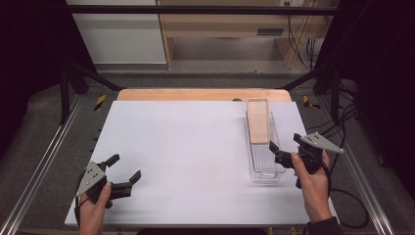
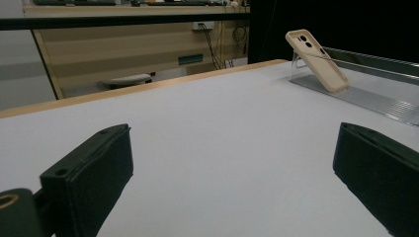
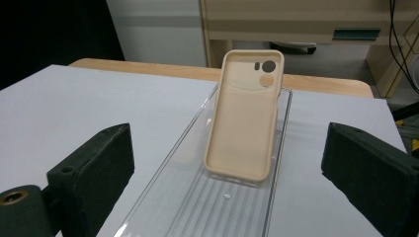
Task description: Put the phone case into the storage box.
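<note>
- High view: My left gripper (image 1: 126, 172) rests at the near left corner of the white desk (image 1: 186, 156), its jaws spread wide and holding nothing. My right gripper (image 1: 274, 152) sits at the right side of the desk, jaws also wide, right at the near end of a long clear plastic tray (image 1: 266, 169). A beige soft phone case (image 1: 258, 120) leans inside the far end of that tray, tilted with its top away from me.
- Left gripper view: My two black jaws stand far apart with bare white desk (image 2: 212, 143) between them. The beige phone case (image 2: 316, 60) is well apart, far off to the right, propped at a slant in the clear tray (image 2: 375, 101).
- Right gripper view: My jaws are wide open on either side of the clear tray's (image 3: 217, 207) near end. The phone case (image 3: 245, 116) stands tilted ahead, hollow inside facing me, its bottom edge on the tray's ribbed floor.
</note>
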`<state>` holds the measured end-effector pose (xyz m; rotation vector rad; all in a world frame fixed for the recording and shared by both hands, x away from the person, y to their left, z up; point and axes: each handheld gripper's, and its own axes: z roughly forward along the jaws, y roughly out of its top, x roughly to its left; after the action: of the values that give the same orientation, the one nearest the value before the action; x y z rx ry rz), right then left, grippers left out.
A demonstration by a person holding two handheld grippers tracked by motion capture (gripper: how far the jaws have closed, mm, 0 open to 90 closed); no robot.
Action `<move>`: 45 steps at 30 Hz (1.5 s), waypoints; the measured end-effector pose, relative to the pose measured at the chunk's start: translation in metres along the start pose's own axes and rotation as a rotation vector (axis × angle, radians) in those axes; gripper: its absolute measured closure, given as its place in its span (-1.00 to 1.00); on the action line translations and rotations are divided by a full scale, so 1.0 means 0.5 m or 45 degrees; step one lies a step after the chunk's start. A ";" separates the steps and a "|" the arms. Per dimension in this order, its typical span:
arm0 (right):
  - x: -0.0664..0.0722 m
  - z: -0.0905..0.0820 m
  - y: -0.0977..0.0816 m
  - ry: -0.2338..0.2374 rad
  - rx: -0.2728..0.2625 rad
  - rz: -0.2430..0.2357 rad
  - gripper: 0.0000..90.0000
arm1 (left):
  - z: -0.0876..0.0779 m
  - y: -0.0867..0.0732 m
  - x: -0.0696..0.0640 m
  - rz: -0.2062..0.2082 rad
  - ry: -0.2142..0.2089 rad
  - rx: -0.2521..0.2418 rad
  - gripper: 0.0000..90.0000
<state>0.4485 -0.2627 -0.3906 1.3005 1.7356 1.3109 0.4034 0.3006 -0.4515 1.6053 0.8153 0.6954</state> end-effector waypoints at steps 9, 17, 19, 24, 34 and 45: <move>-0.004 -0.016 -0.022 0.017 -0.006 0.011 -0.88 | 0.000 0.000 -0.002 0.002 -0.009 0.003 -0.97; -0.009 -0.033 -0.035 0.011 -0.019 0.003 -0.88 | 0.001 0.001 -0.004 0.001 -0.015 0.002 -0.97; -0.010 -0.036 -0.038 0.011 -0.028 -0.007 -0.88 | 0.000 0.001 -0.004 0.001 -0.015 0.002 -0.97; -0.011 -0.042 -0.048 0.009 -0.064 -0.029 -0.89 | 0.000 0.001 -0.004 0.001 -0.016 0.002 -0.97; -0.016 -0.054 -0.072 -0.011 -0.156 -0.053 -0.90 | 0.000 0.001 -0.004 0.001 -0.014 0.000 -0.97; -0.028 -0.067 -0.107 -0.016 -0.257 -0.087 -0.93 | 0.000 0.001 -0.005 0.007 -0.017 0.002 -0.97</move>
<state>0.4054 -0.2892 -0.4307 1.1241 1.5798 1.3956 0.4023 0.2986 -0.4510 1.6122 0.8020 0.6872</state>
